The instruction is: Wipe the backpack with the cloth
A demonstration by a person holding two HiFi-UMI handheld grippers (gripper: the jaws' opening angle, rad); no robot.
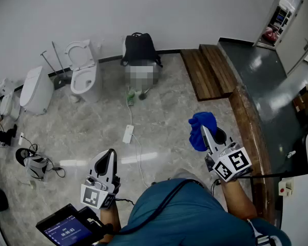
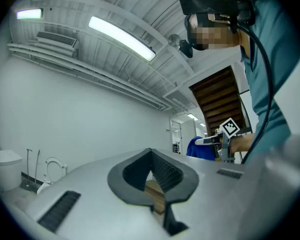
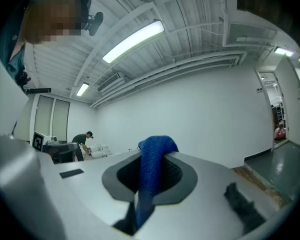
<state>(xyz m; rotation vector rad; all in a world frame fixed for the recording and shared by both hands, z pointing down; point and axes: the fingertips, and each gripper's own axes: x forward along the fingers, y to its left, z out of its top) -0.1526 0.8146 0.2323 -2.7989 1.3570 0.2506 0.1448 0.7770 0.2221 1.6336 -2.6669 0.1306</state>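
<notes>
The black backpack (image 1: pixel 139 48) stands upright against the far white wall, well away from both grippers. My right gripper (image 1: pixel 204 130) is shut on a blue cloth (image 1: pixel 201 129), which bunches over its tips; in the right gripper view the cloth (image 3: pixel 152 165) hangs as a strip pinched between the jaws. My left gripper (image 1: pixel 109 158) is held low at the left, its jaws together with nothing in them. Both grippers point upward, toward wall and ceiling. In the left gripper view the cloth (image 2: pixel 200 148) and the right gripper (image 2: pixel 216 140) show off to the right.
Two white toilets (image 1: pixel 84 69) (image 1: pixel 35 88) stand at the far left. A power strip with cable (image 1: pixel 128 134) lies mid-floor. Wooden steps (image 1: pixel 209 69) and a wooden kerb (image 1: pixel 249 127) run along the right. A headset (image 1: pixel 35 165) lies at the left; a screen device (image 1: pixel 66 228) is near.
</notes>
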